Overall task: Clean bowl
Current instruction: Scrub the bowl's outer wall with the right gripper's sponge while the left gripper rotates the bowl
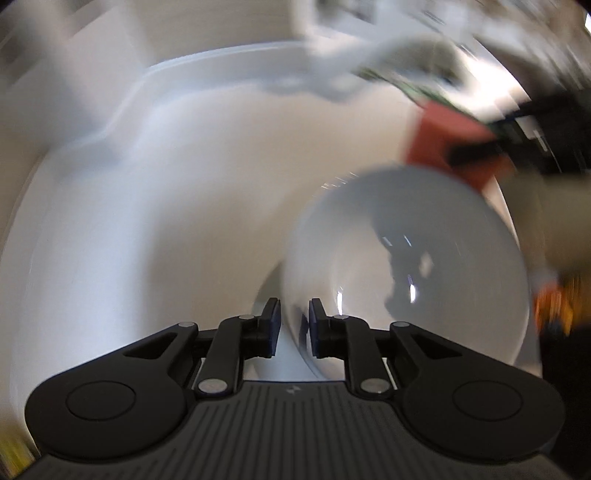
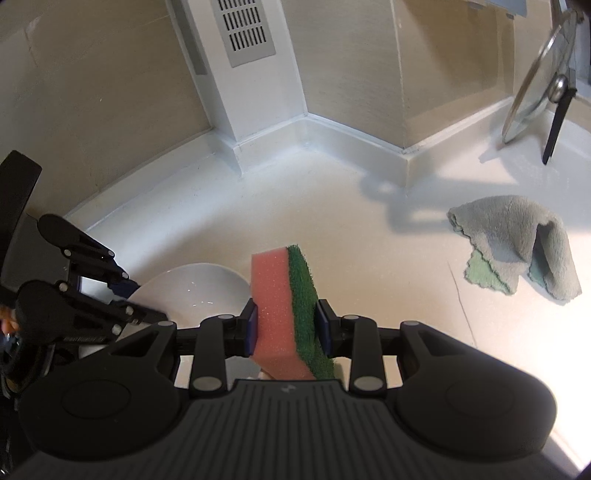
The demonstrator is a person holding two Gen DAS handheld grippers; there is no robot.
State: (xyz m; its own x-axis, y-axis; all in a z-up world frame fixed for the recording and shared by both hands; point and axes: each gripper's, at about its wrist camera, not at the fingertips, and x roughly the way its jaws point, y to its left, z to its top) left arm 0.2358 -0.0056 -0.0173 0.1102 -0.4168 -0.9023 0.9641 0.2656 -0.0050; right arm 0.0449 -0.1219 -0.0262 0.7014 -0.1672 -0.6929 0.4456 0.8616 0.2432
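A white bowl stands tilted on the white counter, its wet inside facing the left wrist camera. My left gripper straddles the bowl's rim. Its blue pads stand a little apart with the thin rim between them, and the view is blurred. From the right wrist view the bowl sits low left with the left gripper at its rim. My right gripper is shut on a pink sponge with a green scouring side, held upright just right of the bowl. The sponge shows beyond the bowl's far rim.
A crumpled grey-green cloth lies on the white counter to the right. A glass lid leans in a black stand at the far right. Beige walls with a white vent panel close off the back.
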